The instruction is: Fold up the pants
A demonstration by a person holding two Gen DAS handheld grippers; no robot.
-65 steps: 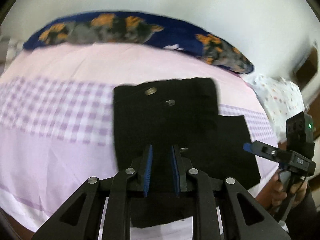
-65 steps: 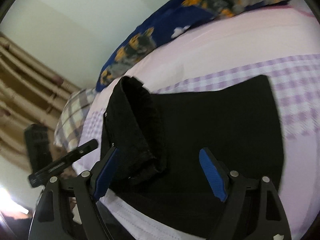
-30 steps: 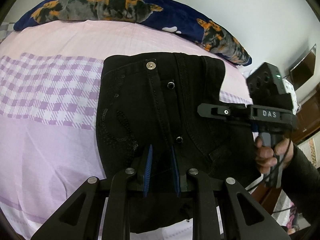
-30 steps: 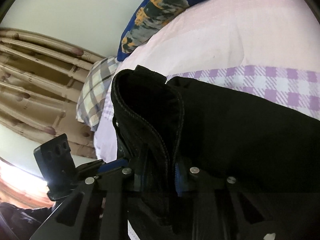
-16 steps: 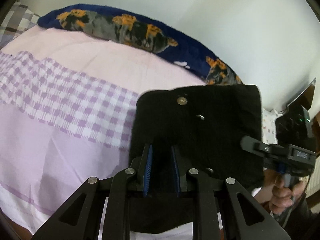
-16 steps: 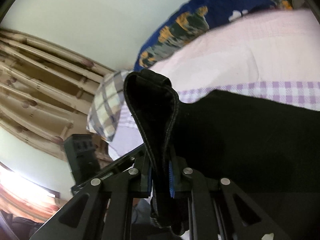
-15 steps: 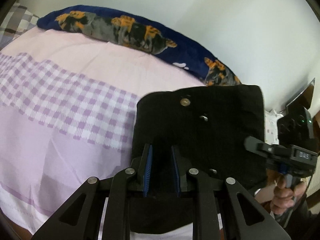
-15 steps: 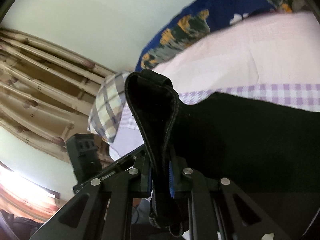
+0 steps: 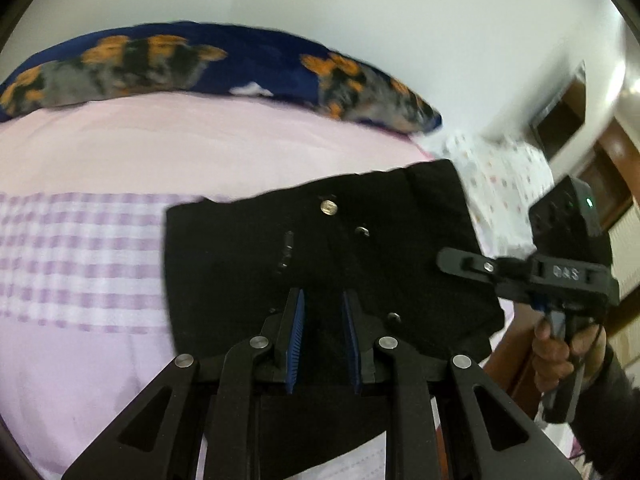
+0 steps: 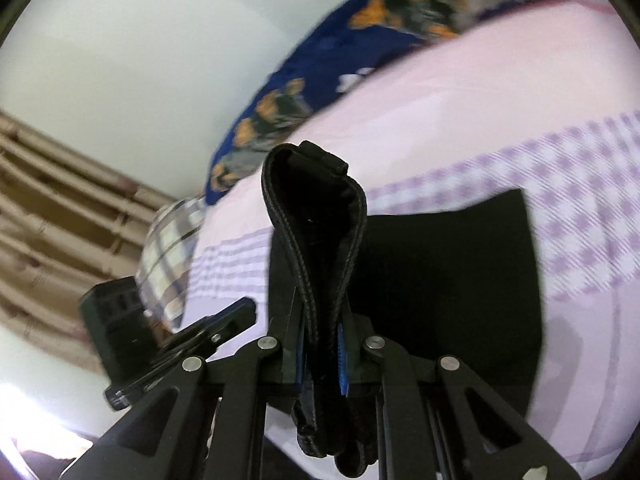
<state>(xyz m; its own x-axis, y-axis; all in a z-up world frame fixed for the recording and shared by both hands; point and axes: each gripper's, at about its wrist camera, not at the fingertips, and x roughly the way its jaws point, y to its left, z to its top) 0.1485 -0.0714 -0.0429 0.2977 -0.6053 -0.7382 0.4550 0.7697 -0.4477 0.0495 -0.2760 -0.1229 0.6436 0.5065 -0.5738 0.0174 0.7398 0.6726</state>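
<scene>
Black pants (image 9: pixel 360 264), folded into a thick rectangle, hang over the pink bed (image 9: pixel 100 152), their metal button (image 9: pixel 329 207) facing up. My left gripper (image 9: pixel 322 340) is shut on their near edge, black cloth filling the narrow gap between the blue pads. In the right wrist view the pants (image 10: pixel 440 280) spread to the right, and my right gripper (image 10: pixel 322 356) is shut on the stitched waistband fold (image 10: pixel 316 208), which loops up above the fingers. The right gripper (image 9: pixel 452 260) shows at the pants' right side, held by a hand (image 9: pixel 560 344). The left gripper (image 10: pixel 224 320) is at the left.
A dark blue pillow (image 9: pixel 200 64) with orange and grey print lies along the bed's far edge by a white wall. A dotted white pillow (image 9: pixel 500 176) sits at the right. A checked pillow (image 10: pixel 168 256) and beige curtains (image 10: pixel 48 184) are to the left.
Both grippers have risen with the pants, which lay flat on the bed a second ago. In the left wrist view the right gripper is now closer in, over the pants' right edge.
</scene>
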